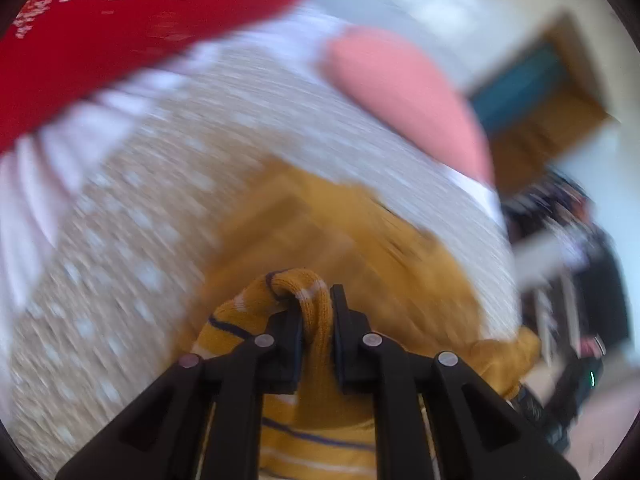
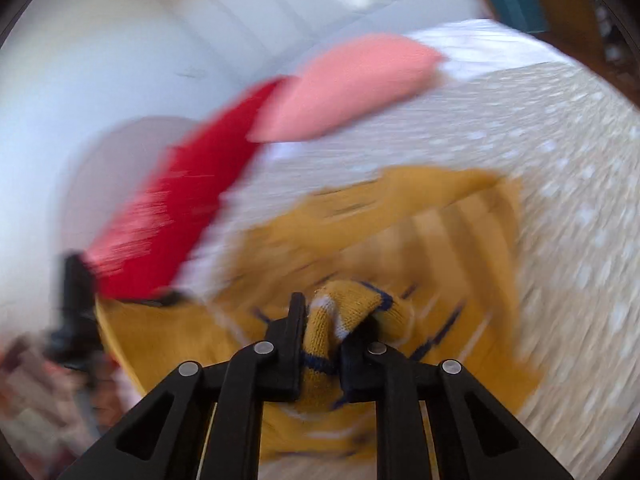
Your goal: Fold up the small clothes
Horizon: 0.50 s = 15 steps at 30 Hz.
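A small mustard-yellow knitted sweater (image 1: pixel 360 248) with thin white and navy stripes lies partly on a bed with a pale dotted cover (image 1: pixel 132 208). My left gripper (image 1: pixel 316 320) is shut on a bunched edge of the sweater, which is pinched between its black fingers. In the right wrist view the same sweater (image 2: pixel 432 224) spreads out ahead, and my right gripper (image 2: pixel 324 324) is shut on another bunched, striped edge of it. Both views are heavily blurred by motion. The other gripper (image 2: pixel 76 304) shows as a dark shape at the sweater's left edge.
A red garment with white specks (image 1: pixel 132 28) and a pink garment (image 1: pixel 408 92) lie further up the bed, also seen as the red garment (image 2: pixel 184 208) and the pink garment (image 2: pixel 348 84). A wooden and teal piece of furniture (image 1: pixel 536 92) stands beyond the bed. Dark gear (image 1: pixel 576 280) sits at the right.
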{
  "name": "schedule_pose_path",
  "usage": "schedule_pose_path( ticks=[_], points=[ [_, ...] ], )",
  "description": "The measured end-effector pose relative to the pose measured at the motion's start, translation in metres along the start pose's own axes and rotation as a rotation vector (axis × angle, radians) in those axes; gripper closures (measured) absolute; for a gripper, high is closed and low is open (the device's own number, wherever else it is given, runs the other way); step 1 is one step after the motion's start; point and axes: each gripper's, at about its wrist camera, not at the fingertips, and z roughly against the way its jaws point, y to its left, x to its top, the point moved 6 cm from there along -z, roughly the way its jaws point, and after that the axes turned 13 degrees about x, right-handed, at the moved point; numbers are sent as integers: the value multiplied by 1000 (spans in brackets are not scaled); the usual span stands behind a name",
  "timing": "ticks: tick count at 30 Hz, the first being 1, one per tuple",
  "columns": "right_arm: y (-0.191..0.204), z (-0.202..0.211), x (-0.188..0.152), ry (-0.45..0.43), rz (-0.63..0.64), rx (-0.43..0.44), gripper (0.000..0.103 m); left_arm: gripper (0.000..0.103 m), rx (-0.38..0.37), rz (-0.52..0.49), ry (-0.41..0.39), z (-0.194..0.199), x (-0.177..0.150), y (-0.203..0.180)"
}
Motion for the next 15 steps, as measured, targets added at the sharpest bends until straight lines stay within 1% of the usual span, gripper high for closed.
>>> schedule_pose_path(
  ticks=[1,2,3,4,5,7,9,10,11,12,13,14,15],
  points=[
    [-8,-5,3,10,-21,-40,85,85,-13,43,-4,-1,6,6],
    [-12,-8,5,18,-33,-38,82,78,-68,68,-3,1,7,9],
    [-11,-6,5,13,-29,-18,80,73,-92,58,-6,4,5,11],
    [-8,-1,3,-1,-5,-9,75,57,-83,24,-22,8,0,15],
    [-6,2,2,-8,14,-9,72,43,-56,-10,-44,13,-6,20],
    [0,9,-3,-23,64,-29,72,38,-14,-65,-66,22,-20,32],
    [12,16,-7,-46,105,-41,71,38,-2,-105,-49,28,-38,44],
    [18,25,-11,-66,134,-49,69,38,0,-116,-51,30,-47,49],
    [22,30,-12,-81,149,-56,61,36,-1,-126,-61,34,-55,53],
    [28,39,-16,-105,171,-55,57,34,-7,-141,-85,39,-67,57],
    [36,48,-23,-127,200,-40,55,29,-9,-149,-106,40,-74,59],
    [40,52,-26,-131,219,-32,55,24,-3,-153,-134,41,-83,62],
    [48,55,-33,-120,250,-25,55,23,10,-152,-164,40,-91,65]
  ],
)
